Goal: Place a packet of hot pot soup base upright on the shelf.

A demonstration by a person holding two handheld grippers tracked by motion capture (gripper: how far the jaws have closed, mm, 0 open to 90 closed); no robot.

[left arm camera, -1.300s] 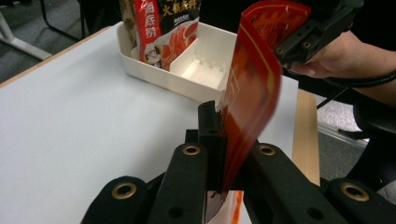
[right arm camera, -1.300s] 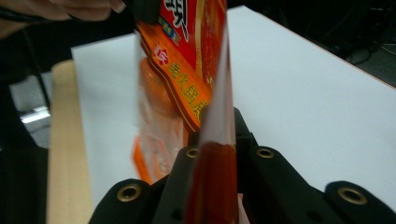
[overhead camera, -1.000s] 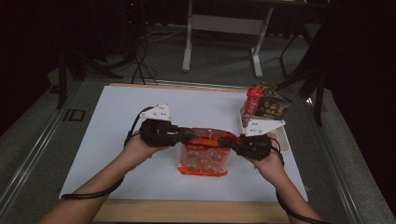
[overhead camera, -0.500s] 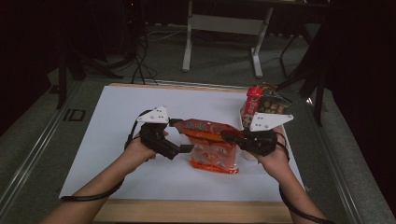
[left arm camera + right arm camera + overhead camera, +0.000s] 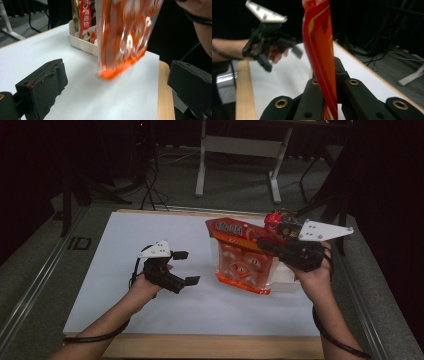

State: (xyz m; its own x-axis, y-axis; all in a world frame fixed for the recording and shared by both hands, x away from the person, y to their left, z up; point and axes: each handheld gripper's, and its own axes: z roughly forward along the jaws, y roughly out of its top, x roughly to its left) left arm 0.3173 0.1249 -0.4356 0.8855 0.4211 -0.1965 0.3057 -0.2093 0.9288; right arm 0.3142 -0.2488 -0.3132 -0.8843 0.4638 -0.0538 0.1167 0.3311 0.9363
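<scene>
White sheeting covers the table (image 5: 150,230), with a strip of bare wood along the near edge and dark floor falling away on the left and right sides. Most of the left and near part of the surface lies open; the only crowding is at the far right, where a cream tray (image 5: 82,43) of red and gold packets sits close to the right edge.

An orange snack bag (image 5: 245,255) hangs in the air over the right half of the table, its top edge tipped toward the far side and its bottom seam toward the near side, apart from the sheet as the left gripper view shows. The right gripper (image 5: 267,244) has its jaws closed on the bag's red upper edge; in the right gripper view the flat seal stands upright between the two black jaws, pinched tight. The right hand (image 5: 312,267) holds this tool just in front of the tray.

The left gripper (image 5: 184,267) is to the left of the bag, near it but not touching, with its jaws spread wide and nothing between them. From its own camera the bag's blurred lower corner hangs beyond the gap between the two jaws, nearer the tray than the tool
</scene>
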